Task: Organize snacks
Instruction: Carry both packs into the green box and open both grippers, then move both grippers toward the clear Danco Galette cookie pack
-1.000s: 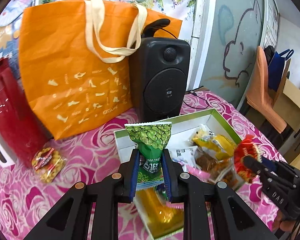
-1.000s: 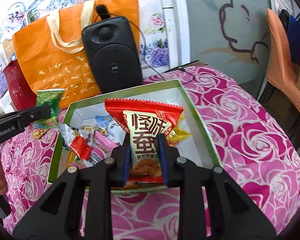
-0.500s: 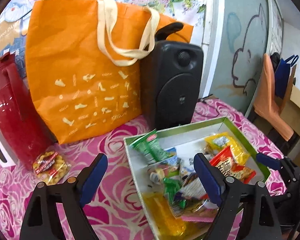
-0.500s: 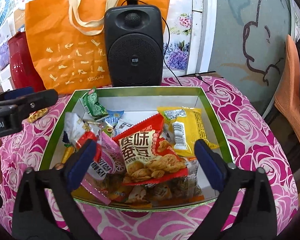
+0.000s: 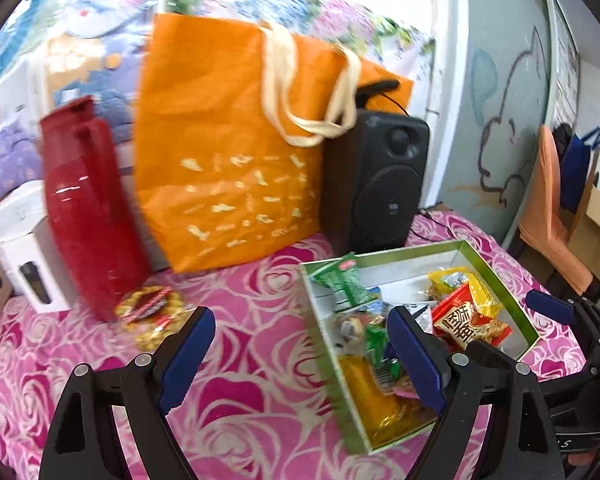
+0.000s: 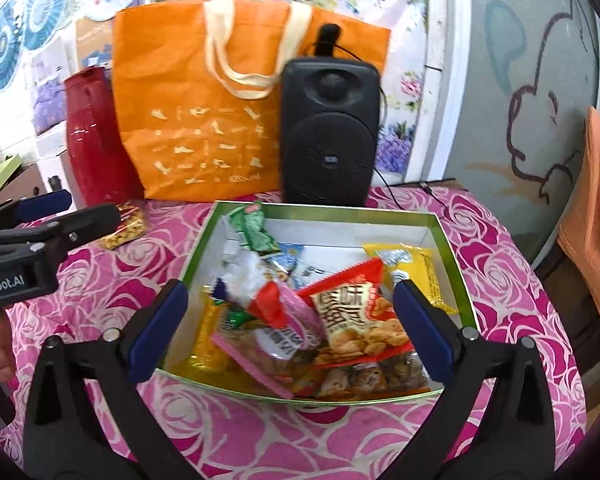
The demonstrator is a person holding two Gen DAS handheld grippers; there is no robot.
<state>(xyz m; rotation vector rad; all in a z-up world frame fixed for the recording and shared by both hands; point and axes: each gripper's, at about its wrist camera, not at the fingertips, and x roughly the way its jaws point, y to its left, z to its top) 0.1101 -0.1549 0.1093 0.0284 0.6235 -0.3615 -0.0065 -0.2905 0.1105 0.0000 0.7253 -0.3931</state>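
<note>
A green-rimmed white box holds several snack packets. Among them lie a green pea packet, a red bean packet and a yellow packet. A clear bag of yellow snacks lies on the cloth by the red jug, outside the box. My left gripper is open and empty over the cloth left of the box. My right gripper is open and empty at the box's near side.
An orange tote bag, a black speaker and a red jug stand along the back of the pink rose tablecloth. A white carton sits at far left. An orange-draped chair stands to the right.
Both grippers opened and dropped their packets, green from the left and red from the right, into the box. The left gripper has since swung left toward the loose bag; the right pulled back slightly.
</note>
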